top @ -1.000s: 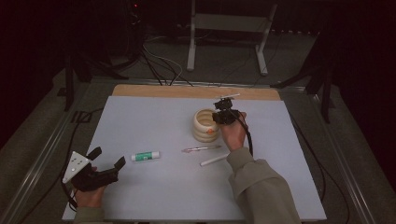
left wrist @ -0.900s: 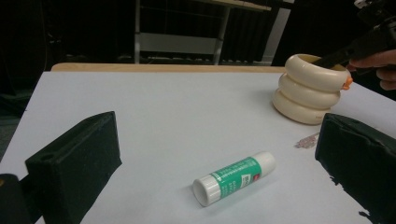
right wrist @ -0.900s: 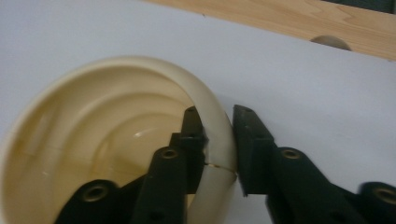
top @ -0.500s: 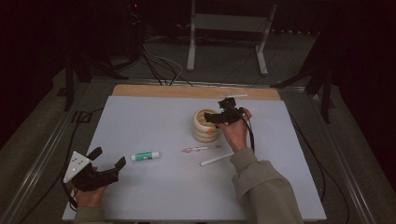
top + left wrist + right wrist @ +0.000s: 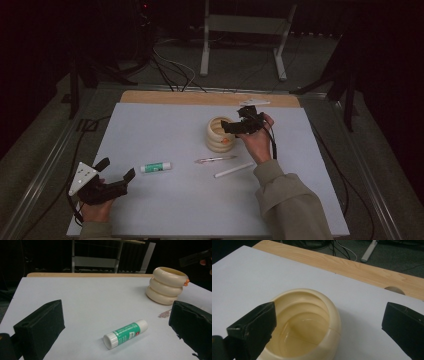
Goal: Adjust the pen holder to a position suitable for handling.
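A cream cup (image 5: 219, 135) made of three stacked rings stands upright near the middle of the white mat (image 5: 165, 125). My right gripper (image 5: 233, 123) hovers open just over its right rim. In the right gripper view the cup's hollow (image 5: 307, 325) lies below the spread jaws of that gripper (image 5: 329, 322), and nothing is held. A green and white glue stick (image 5: 155, 167) lies on its side near the front left. My left gripper (image 5: 116, 169) is low and open, just left of the glue stick (image 5: 126, 333). The cup (image 5: 166, 286) stands farther off.
A pink pen (image 5: 215, 160) and a white stick (image 5: 234, 170) lie on the mat in front of the cup. A small white piece (image 5: 254, 102) rests on the wooden strip (image 5: 200, 97) at the back. Cables and a metal stand are beyond the table.
The right hand has turned its gripper slightly toward the cup's rim. The left gripper and the loose items have stayed where they were.
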The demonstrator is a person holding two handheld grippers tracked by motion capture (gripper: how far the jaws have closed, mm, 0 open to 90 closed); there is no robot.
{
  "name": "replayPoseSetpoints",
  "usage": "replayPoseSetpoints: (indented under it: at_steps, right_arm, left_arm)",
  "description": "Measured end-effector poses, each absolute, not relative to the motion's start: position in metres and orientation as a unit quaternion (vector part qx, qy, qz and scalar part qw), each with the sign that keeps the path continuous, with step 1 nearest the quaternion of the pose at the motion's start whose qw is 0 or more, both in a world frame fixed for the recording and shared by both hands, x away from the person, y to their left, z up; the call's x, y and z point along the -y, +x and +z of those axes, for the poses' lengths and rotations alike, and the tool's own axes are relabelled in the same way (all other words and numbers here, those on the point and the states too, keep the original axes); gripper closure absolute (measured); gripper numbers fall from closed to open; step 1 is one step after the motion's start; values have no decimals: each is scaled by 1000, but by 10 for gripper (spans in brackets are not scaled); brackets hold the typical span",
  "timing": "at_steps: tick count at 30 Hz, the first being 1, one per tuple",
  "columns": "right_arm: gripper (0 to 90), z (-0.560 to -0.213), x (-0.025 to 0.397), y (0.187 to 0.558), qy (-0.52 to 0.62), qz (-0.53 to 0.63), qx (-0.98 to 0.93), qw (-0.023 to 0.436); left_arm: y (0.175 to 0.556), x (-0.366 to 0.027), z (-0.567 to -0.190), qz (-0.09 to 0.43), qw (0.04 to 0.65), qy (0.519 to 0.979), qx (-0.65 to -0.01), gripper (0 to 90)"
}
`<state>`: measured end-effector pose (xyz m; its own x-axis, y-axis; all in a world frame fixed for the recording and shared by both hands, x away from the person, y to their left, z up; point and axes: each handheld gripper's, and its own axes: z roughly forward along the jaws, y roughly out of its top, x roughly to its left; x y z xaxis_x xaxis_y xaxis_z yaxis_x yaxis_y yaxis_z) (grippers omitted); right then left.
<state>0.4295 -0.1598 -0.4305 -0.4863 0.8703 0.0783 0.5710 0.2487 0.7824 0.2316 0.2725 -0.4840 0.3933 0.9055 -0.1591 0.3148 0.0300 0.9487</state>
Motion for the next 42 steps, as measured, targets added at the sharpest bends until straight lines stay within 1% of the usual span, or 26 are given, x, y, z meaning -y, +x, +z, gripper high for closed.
replayPoseSetpoints:
  at_steps: [9, 15, 24, 29, 33, 35, 42]
  right_arm:
    - [0, -423, 174, 416, 456, 415, -763, 194]
    - [0, -422, 190, 396, 447, 436, -755, 201]
    - [0, -430, 221, 363, 434, 448, -751, 219]
    - [0, -433, 242, 346, 438, 463, -739, 219]
    - [0, -435, 259, 331, 438, 474, -726, 237]
    - [0, -438, 268, 324, 442, 480, -723, 228]
    - [0, -456, 283, 297, 454, 477, -719, 222]
  left_arm:
    - [231, -272, -484, 275, 537, 640, -476, 5]
    - [231, -273, -484, 275, 537, 640, -475, 5]
    - [231, -272, -484, 277, 535, 642, -475, 5]
    - [230, -273, -485, 277, 534, 641, -476, 4]
    - [229, -273, -485, 278, 533, 640, -477, 4]
    - [229, -274, -485, 278, 533, 641, -478, 5]
    - [229, -274, -485, 277, 533, 640, -478, 5]
